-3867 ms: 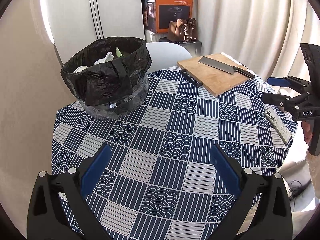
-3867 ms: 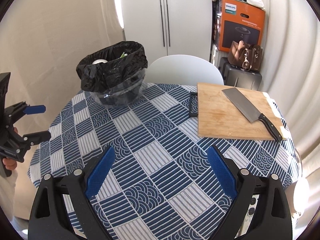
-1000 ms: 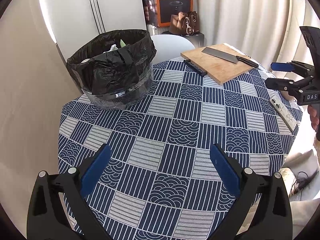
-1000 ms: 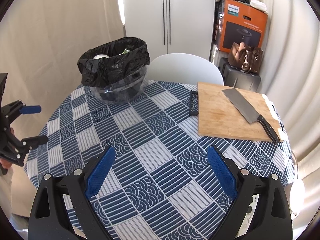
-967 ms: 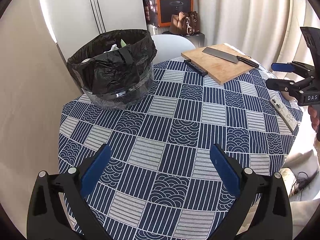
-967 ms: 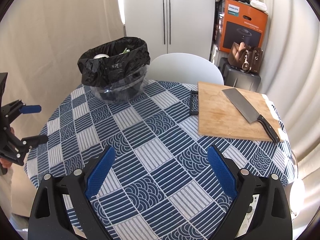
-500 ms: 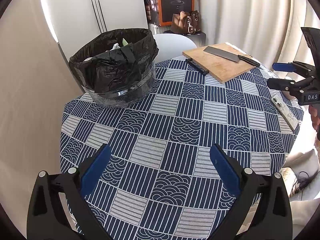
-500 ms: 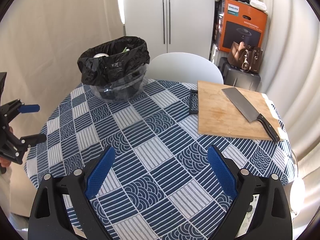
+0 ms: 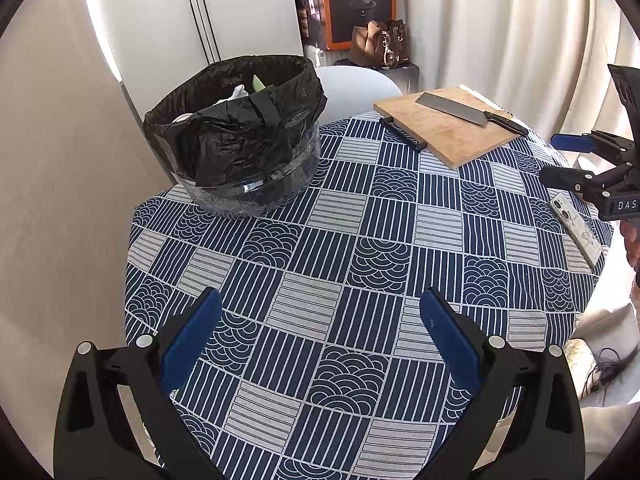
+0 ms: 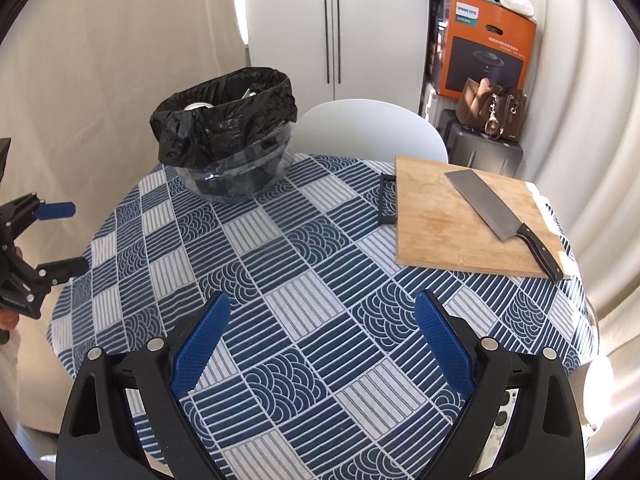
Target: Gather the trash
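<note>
Your 2 grippers, left gripper [image 9: 320, 332] and right gripper [image 10: 322, 332], hover empty with fingers spread. The black-bagged clear bin [image 9: 240, 136] sits upper left, already holding scraps; no loose trash shows, so scan before reaching.

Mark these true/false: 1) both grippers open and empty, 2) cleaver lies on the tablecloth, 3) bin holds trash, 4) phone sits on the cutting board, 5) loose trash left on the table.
1. True. The left gripper and right gripper are both open and hold nothing.
2. False. The cleaver lies on the wooden cutting board.
3. True. The black-lined bin holds white and green scraps.
4. False. The phone lies on the tablecloth near the table edge.
5. False. No loose trash shows on the cloth.
</note>
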A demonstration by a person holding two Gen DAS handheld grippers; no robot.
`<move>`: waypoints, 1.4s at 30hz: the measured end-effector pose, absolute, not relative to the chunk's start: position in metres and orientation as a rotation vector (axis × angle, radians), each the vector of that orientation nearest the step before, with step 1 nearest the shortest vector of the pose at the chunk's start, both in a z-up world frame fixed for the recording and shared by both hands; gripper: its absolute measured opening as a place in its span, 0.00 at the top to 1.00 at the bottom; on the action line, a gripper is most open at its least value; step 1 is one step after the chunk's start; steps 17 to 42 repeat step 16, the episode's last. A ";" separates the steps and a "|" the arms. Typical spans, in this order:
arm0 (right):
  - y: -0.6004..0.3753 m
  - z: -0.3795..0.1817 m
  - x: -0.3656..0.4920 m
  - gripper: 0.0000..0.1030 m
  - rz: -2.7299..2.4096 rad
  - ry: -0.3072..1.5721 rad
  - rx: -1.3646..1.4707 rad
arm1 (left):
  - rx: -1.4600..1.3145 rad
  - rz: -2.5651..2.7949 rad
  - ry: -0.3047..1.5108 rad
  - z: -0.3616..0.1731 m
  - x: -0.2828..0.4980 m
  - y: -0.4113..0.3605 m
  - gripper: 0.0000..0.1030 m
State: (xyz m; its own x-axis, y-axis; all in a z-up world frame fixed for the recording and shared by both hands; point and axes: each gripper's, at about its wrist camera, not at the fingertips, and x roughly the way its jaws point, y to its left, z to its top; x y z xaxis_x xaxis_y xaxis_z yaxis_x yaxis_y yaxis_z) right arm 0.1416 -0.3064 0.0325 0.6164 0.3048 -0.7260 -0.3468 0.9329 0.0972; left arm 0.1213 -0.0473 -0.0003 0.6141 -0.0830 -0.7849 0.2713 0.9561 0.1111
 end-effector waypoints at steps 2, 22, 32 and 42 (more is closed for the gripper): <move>-0.307 0.033 0.142 0.14 0.372 0.824 -0.051 | 0.228 -0.211 0.888 0.000 0.122 -0.047 0.06; -0.312 0.027 0.144 0.14 0.345 0.826 -0.070 | 0.202 -0.212 0.871 0.007 0.134 -0.045 0.06; -0.312 0.027 0.144 0.14 0.345 0.826 -0.070 | 0.202 -0.212 0.871 0.007 0.134 -0.045 0.06; -0.312 0.027 0.144 0.14 0.345 0.826 -0.070 | 0.202 -0.212 0.871 0.007 0.134 -0.045 0.06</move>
